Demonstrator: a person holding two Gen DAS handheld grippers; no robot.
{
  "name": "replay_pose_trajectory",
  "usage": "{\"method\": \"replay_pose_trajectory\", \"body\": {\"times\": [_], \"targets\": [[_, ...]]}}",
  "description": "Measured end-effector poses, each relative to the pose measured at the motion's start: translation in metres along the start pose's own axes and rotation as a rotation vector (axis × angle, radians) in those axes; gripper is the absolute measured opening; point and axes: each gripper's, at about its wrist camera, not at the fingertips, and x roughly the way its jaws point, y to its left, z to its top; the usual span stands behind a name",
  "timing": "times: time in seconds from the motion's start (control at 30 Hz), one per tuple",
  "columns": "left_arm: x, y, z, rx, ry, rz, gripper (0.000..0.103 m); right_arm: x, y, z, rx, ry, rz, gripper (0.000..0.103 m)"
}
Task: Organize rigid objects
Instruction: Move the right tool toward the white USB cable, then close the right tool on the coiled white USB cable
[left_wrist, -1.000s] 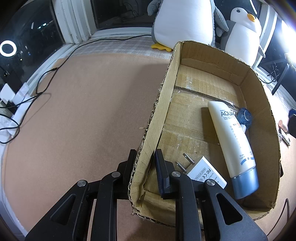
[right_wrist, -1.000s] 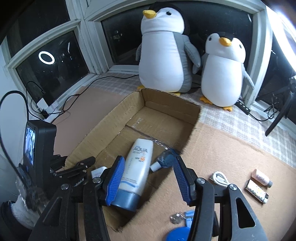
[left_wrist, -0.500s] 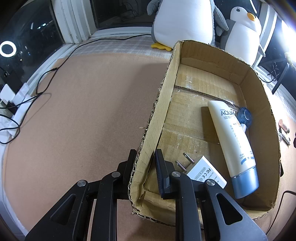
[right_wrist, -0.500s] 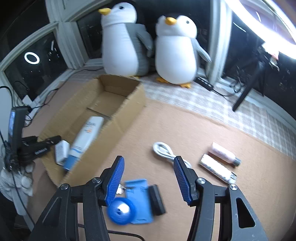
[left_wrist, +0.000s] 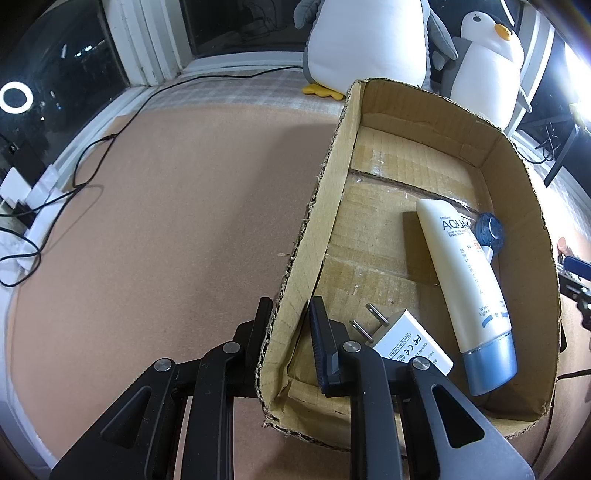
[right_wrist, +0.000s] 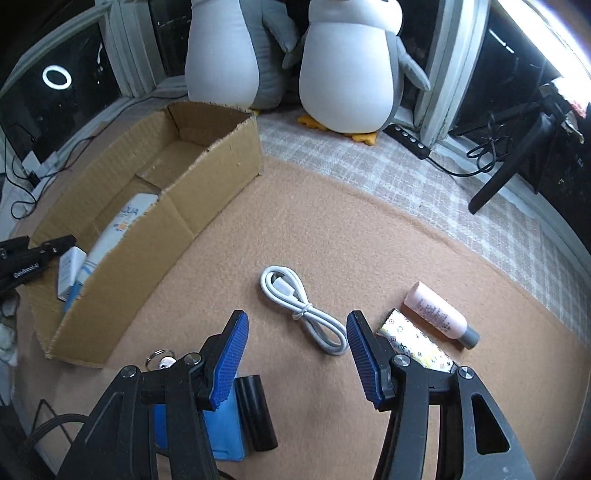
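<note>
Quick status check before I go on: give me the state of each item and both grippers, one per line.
left gripper: shut on the cardboard box wall
right gripper: open, holding nothing
cardboard box: open-topped, on the mat
sunscreen tube: lying flat in the box, capped
charger plug: in the box, prongs out
white cable: coiled and tied, on the mat
pink bottle: lying on the mat, capped
patterned tube: lying beside the pink bottle

Dark windows (left_wrist: 229, 26), tan carpet (left_wrist: 166, 229)

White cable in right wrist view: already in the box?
No, the white cable lies on the tan mat outside the cardboard box.
</note>
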Motion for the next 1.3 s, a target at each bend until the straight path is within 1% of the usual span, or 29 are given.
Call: {"method": "replay_pose_trajectory", "body": {"times": [0.2, 0.4, 0.43, 0.53, 0.63, 0.73, 0.8, 0.87, 1.1, 1.3], "targets": [[0.0, -0.001, 0.0, -0.003, 0.002, 0.0, 0.019, 0.012, -0.002, 0.002, -0.012, 0.014, -0.009, 0.051], [0.0, -0.001, 0.0, -0.003, 0.002, 0.0, 0.019, 0.018, -0.004, 0.006, -0.021, 0.028, -0.013, 0.047], [0.0, -0.001, 0.001, -0.003, 0.002, 0.0, 0.019, 0.019, -0.004, 0.007, -0.023, 0.03, -0.016, 0.043], [0.0, -0.001, 0.001, -0.003, 0.002, 0.001, 0.019, 0.024, -0.004, 0.009, -0.028, 0.036, -0.02, 0.035], [0.0, -0.001, 0.001, -0.003, 0.002, 0.0, 0.019, 0.027, -0.005, 0.011, -0.028, 0.036, -0.011, 0.033], [0.0, 0.0, 0.001, -0.003, 0.002, 0.0, 0.019, 0.029, -0.004, 0.014, -0.029, 0.035, 0.002, 0.023], [0.0, -0.001, 0.001, -0.004, 0.002, 0.0, 0.019, 0.029, -0.003, 0.015, -0.031, 0.033, 0.007, 0.02], [0.001, -0.001, 0.001, -0.005, 0.002, -0.001, 0.019, 0.029, -0.003, 0.015, -0.023, 0.031, 0.012, 0.014], [0.001, -0.001, 0.0, -0.008, 0.002, -0.003, 0.019, 0.023, -0.007, 0.009, 0.036, 0.014, 0.024, 0.013], [0.001, -0.001, 0.0, -0.011, 0.001, -0.011, 0.019, 0.001, -0.007, 0.011, 0.085, -0.037, 0.047, 0.013]]}}
